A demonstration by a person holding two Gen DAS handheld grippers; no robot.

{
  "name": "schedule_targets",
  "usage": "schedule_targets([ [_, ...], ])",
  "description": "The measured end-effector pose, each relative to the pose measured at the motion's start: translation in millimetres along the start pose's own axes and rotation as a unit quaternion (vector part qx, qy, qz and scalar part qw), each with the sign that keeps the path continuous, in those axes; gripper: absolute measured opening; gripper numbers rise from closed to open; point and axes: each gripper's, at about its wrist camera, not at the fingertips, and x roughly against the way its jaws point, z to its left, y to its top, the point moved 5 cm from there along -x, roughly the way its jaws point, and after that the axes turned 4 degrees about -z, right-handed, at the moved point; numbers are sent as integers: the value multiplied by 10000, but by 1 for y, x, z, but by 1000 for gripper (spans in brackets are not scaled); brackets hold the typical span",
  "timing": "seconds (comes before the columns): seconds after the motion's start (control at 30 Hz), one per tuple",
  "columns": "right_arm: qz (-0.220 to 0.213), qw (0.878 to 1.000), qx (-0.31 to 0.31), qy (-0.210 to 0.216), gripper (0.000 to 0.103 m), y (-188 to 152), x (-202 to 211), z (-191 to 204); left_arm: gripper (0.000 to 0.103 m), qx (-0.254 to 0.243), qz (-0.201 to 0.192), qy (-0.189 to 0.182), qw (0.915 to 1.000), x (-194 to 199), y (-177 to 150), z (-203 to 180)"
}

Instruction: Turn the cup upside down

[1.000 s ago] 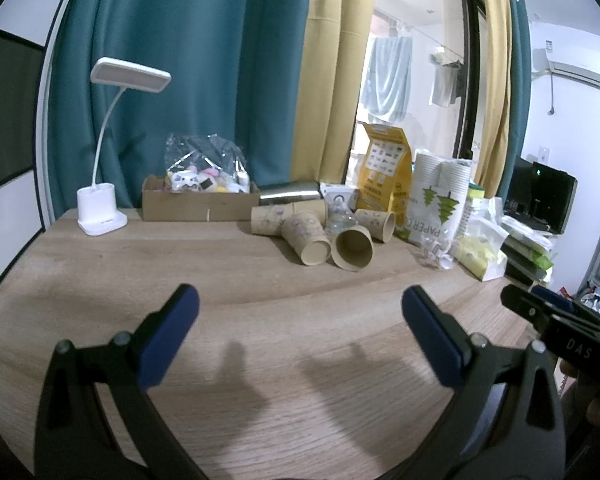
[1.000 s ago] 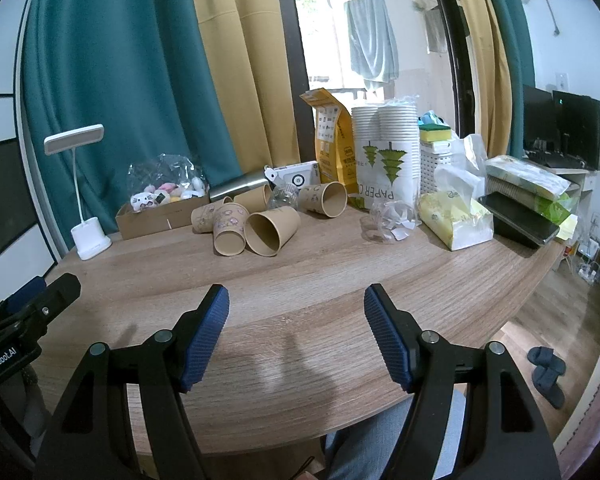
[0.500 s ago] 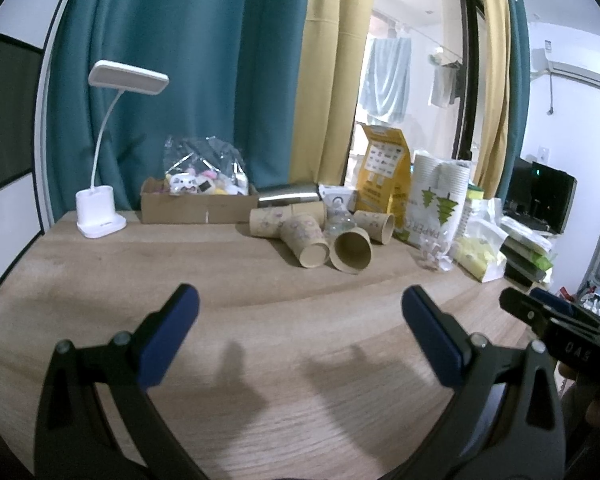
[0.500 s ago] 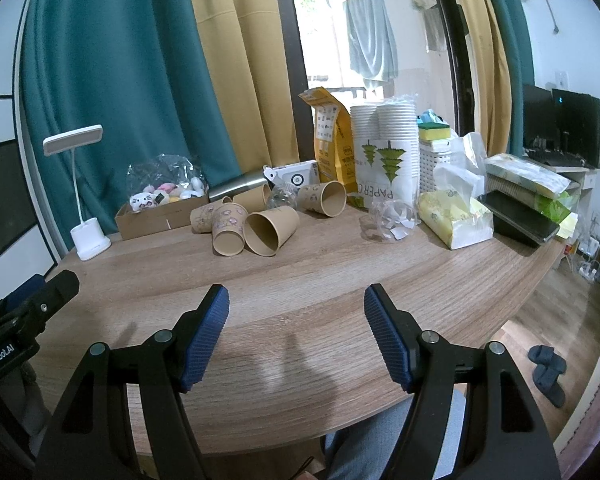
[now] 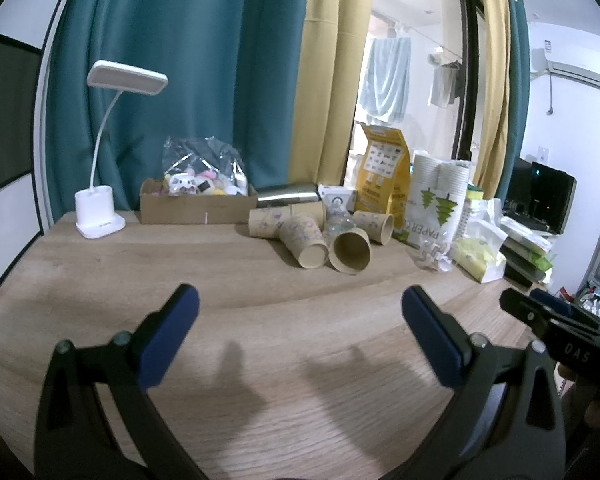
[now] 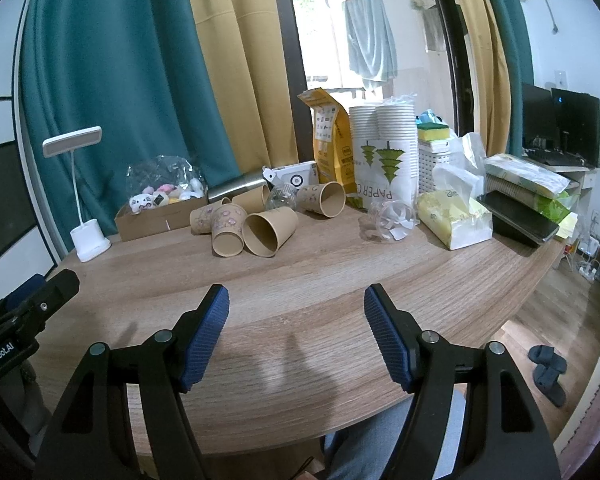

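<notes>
1. While both tools hover low over the wooden table (image 5: pixel 120 264), the left gripper (image 5: pixel 300 320) has its blue-padded jaws spread wide with nothing between them, only bare tabletop and the shadows of its fingers.
2. Beside it, the right gripper (image 6: pixel 296 320) is likewise parted, somewhat less widely, and grips nothing; its ribbed blue pads (image 6: pixel 206 334) frame an open stretch of wood.
3. Well ahead of both tools, a cluster of brown paper cups lies toppled near the back of the table.
4. Nearest in that cluster is a plain brown cup (image 5: pixel 350 249) on its side, its mouth turned toward the cameras; in the right wrist view it sits at the front of the pile (image 6: pixel 269 230).
5. Just beside it, on its left, a patterned cup (image 5: pixel 303 241) also lies on its side, mouth forward, touching or nearly touching the plain one.
6. Behind these, further cups lie sideways, among them one with its mouth facing right (image 6: pixel 324 199), next to a crumpled clear plastic bottle (image 6: pixel 282 197).
7. At the table's left rear stands a white desk lamp (image 5: pixel 100 216), and next to it a shallow cardboard box (image 5: pixel 196 210) holding a bag of small toys.
8. To the right rear stand a yellow pouch (image 6: pixel 326 136) and a sleeve of stacked white paper cups (image 6: pixel 384 152).
9. From the left wrist view, the right tool's black body shows at the right edge, and the left tool appears likewise at the left edge of the right wrist view.
</notes>
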Motion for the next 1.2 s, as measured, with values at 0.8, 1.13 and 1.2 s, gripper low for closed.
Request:
schedule_targets([
  [0.8,155,9996,-186,118,73,-7,-9,-7,102,43,506,-87,9987,-24,-9,-4],
  [1.13,503,9965,-603,276,73,1,-52,-41,102,234,1763,-393,9833,-97,-3,-19],
  [1.2,534,9959,-693,236,73,5,-63,-52,102,409,2061,-494,9764,-114,4,-21],
])
